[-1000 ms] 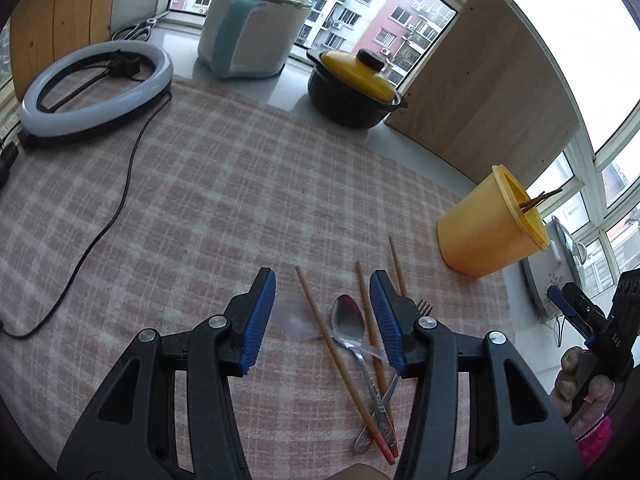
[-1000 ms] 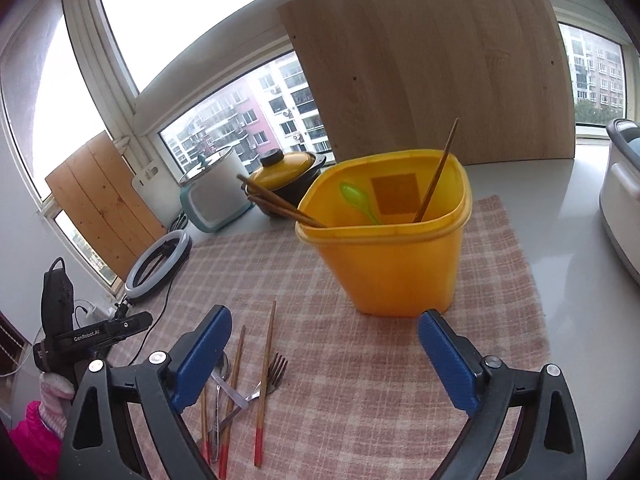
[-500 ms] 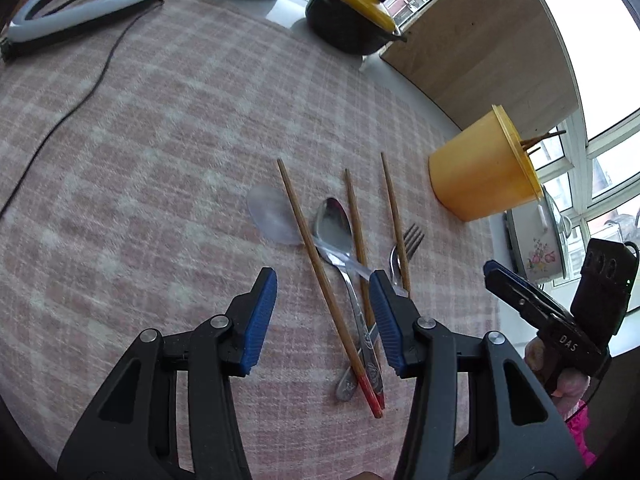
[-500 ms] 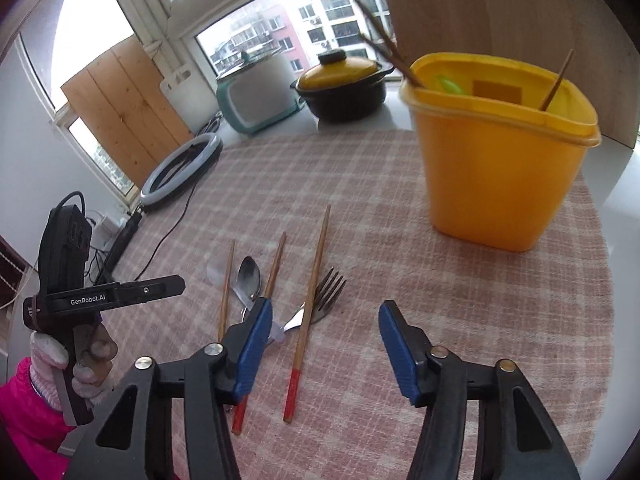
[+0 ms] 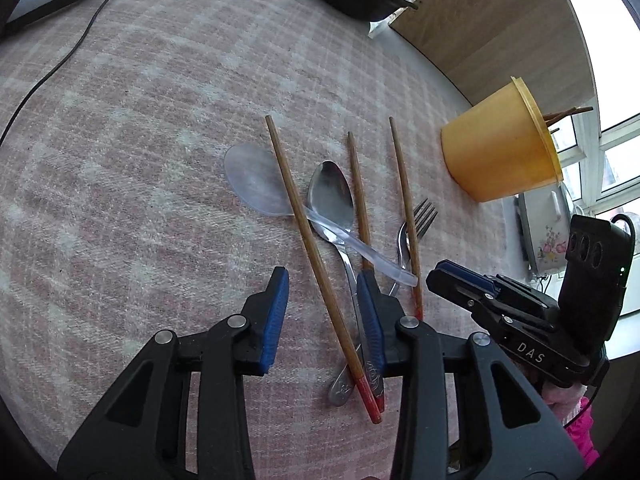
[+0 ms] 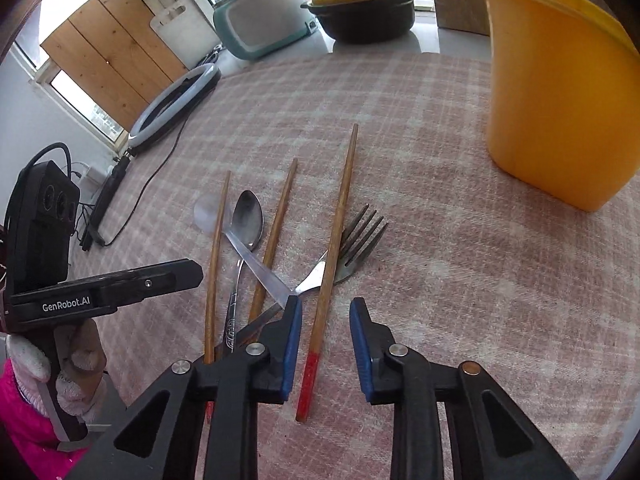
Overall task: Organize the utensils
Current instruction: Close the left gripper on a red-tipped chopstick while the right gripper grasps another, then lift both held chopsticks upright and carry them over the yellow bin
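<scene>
Several utensils lie on the checked cloth: three red-tipped wooden chopsticks, a metal spoon (image 5: pixel 330 196), a clear plastic spoon (image 5: pixel 256 182) and a metal fork (image 6: pixel 352 248). My left gripper (image 5: pixel 322 312) is open, low over the cloth, with the leftmost chopstick (image 5: pixel 308 236) between its jaws. My right gripper (image 6: pixel 325 334) is open, with the rightmost chopstick (image 6: pixel 334 248) between its jaws. The yellow holder (image 6: pixel 560 96) stands at the right, and shows with chopsticks in it in the left wrist view (image 5: pixel 500 148).
A black pot with a yellow lid (image 6: pixel 362 8) and a teal-and-white cooker (image 6: pixel 260 20) stand at the back. A ring light (image 6: pixel 172 108) with its cable lies at the left. A wooden board (image 5: pixel 492 28) leans behind the holder.
Both grippers have dropped and moved in over the utensil pile. The right gripper's jaws have narrowed around the rightmost chopstick; the left now straddles the leftmost chopstick.
</scene>
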Available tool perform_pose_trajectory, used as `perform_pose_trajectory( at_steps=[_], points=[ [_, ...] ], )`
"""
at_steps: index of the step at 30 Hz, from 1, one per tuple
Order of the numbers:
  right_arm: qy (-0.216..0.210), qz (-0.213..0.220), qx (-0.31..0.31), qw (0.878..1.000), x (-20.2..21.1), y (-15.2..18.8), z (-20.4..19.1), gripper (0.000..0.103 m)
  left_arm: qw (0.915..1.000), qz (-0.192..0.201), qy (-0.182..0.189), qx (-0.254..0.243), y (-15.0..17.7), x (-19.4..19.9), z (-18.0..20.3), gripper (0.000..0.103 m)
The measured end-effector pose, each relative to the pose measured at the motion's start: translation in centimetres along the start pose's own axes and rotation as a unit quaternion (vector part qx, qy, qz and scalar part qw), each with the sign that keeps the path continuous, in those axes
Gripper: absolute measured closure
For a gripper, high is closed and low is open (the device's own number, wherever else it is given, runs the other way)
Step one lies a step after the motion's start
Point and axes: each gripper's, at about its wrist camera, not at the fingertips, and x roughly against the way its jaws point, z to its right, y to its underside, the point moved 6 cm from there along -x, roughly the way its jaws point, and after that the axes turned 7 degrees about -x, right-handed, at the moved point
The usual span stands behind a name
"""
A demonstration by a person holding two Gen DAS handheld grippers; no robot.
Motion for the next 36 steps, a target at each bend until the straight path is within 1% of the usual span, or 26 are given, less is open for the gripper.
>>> perform_pose_trajectory(
  at_steps=[1, 4, 5, 7, 12, 14, 15, 17, 19, 22, 25, 29, 36],
  points=[
    [0.002, -0.002, 0.001, 1.000, -0.2, -0.1, -0.1, 0.081, 1.0000, -0.002, -0.002, -0.002, 0.0, -0.2, 0.0, 0.071],
    [0.013, -0.010, 0.007, 1.000, -0.8, -0.5, -0.2, 0.084, 0.9999, -0.007, -0.010, -0.003, -0.1, -0.9, 0.0, 0.073],
    [0.017, -0.013, 0.008, 1.000, -1.0, -0.6, -0.2, 0.085, 0.9999, -0.005, -0.014, -0.004, -0.3, -1.0, 0.0, 0.076],
    [0.024, -0.017, 0.008, 1.000, -1.4, -0.8, -0.1, 0.086, 0.9998, -0.004, -0.019, -0.008, -0.4, -1.2, 0.1, 0.077],
    [0.032, -0.032, 0.016, 0.999, -2.1, -1.1, -0.2, 0.088, 0.9993, -0.002, -0.033, -0.018, -1.0, -1.5, 0.0, 0.085],
    [0.039, -0.039, 0.025, 0.998, -2.3, -1.2, -0.4, 0.090, 0.9991, 0.000, -0.038, -0.018, -1.1, -1.6, -0.1, 0.091],
    [0.042, -0.042, 0.028, 0.998, -2.4, -1.2, -0.4, 0.091, 0.9991, 0.001, -0.038, -0.018, -1.2, -1.6, -0.1, 0.091],
    [0.047, -0.047, 0.034, 0.997, -2.3, -1.2, -0.4, 0.096, 0.9992, 0.002, -0.036, -0.016, -1.2, -1.6, -0.3, 0.092],
    [0.049, -0.052, 0.038, 0.997, -2.3, -1.2, -0.3, 0.097, 0.9992, 0.002, -0.037, -0.016, -1.2, -1.6, -0.3, 0.094],
    [0.045, -0.058, 0.037, 0.997, -2.3, -1.2, -0.2, 0.098, 0.9994, 0.001, -0.033, -0.011, -1.2, -1.5, -0.7, 0.096],
    [0.034, -0.057, 0.022, 0.998, -2.1, -1.2, 0.2, 0.098, 0.9996, 0.001, -0.029, 0.001, -1.1, -1.2, -1.3, 0.099],
    [0.010, -0.044, -0.005, 0.999, -1.4, -1.2, 0.6, 0.098, 0.9996, 0.005, -0.027, 0.007, -1.0, -0.8, -1.5, 0.099],
    [-0.013, -0.021, -0.024, 0.999, 0.2, -0.9, 0.8, 0.098, 0.9994, 0.022, -0.021, 0.014, -1.1, 0.7, -1.1, 0.099]
  ],
)
